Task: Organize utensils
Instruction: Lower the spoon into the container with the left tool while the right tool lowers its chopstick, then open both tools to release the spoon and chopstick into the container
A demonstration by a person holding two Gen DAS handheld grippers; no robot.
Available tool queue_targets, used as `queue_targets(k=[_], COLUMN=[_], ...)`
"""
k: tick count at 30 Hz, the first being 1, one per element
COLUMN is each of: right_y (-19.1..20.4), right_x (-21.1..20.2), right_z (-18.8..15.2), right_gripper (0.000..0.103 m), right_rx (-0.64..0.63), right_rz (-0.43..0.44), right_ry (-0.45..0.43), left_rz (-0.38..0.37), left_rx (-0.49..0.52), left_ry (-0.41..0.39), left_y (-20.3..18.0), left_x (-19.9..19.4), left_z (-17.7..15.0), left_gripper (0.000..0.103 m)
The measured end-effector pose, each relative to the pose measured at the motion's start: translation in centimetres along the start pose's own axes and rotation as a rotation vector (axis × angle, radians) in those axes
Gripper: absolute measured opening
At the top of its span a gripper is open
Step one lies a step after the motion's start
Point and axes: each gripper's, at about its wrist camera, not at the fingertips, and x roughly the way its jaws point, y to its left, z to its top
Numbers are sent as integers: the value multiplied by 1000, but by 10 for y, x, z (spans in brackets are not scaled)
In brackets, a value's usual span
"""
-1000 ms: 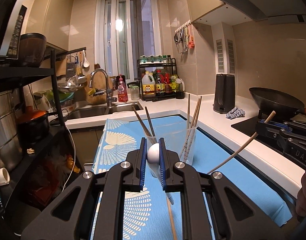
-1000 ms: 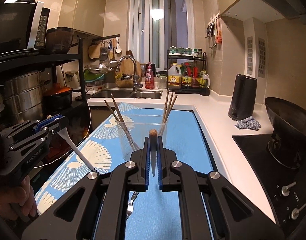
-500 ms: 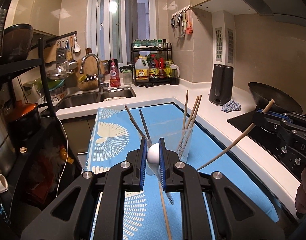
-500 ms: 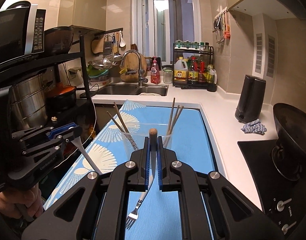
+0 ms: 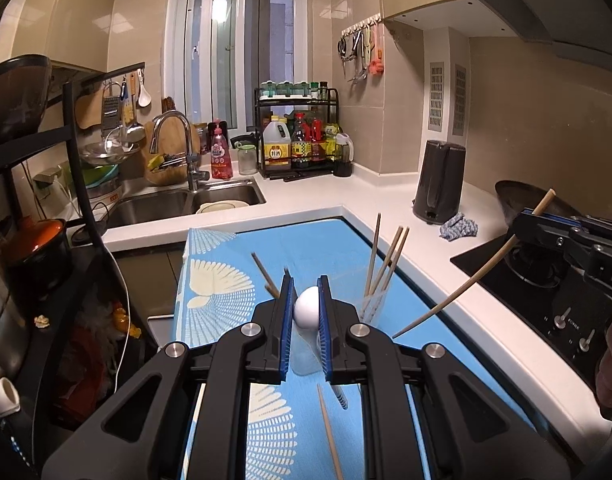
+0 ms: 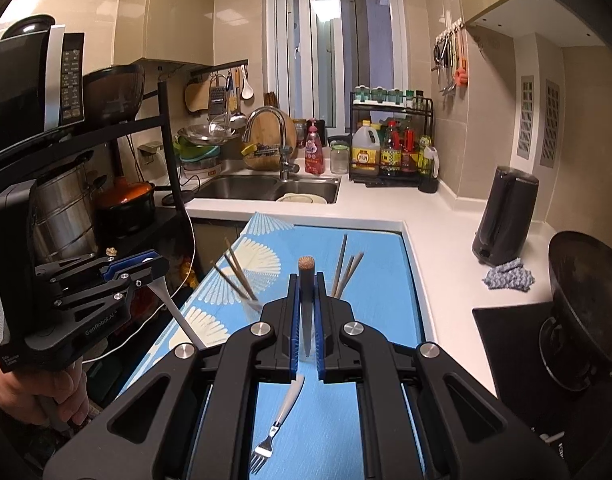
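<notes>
Utensils partly sorted: both grippers loaded above the cup.
Several chopsticks already stand in the clear cup (image 6: 253, 308) at frame centre; a fork (image 6: 279, 420) and a loose chopstick (image 5: 330, 432) lie low in the frame on the blue mat (image 5: 225, 248). Left gripper (image 5: 306, 312) pinches a white spoon (image 5: 306, 308); right gripper (image 6: 306, 312) pinches a wooden chopstick (image 5: 466, 280). Mat edges, the stove at right and the rack at left hem the cup in; overhead looks open.

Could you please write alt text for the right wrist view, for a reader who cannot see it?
The right tongs grip a wooden chopstick above a clear cup of chopsticks on a blue mat. A fork lies below; the left tongs hold a white utensil.
</notes>
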Motion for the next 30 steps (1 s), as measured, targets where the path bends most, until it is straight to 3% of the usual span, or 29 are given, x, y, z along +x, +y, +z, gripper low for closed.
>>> queue_targets(k=[8, 13, 22, 26, 30], right_y=[-1, -1, -1, -2, -3], right_x=[6, 32, 88, 112, 129], right_z=[46, 53, 29, 13, -1], right_gripper=[6, 6, 6, 6, 6], right_rx=[6, 11, 0, -3, 5], right_rz=[27, 15, 19, 27, 38], right_ry=[-62, -56, -24, 8, 42], left_rz=[12, 41, 85, 118, 102], left_rx=[11, 47, 114, 191, 204], left_ry=[-79, -106, -34, 10, 66], left_y=[1, -6, -18, -28, -28], left_x=[13, 39, 107, 132, 147], left_z=[53, 68, 54, 39, 25], left_gripper=[12, 12, 12, 12, 12])
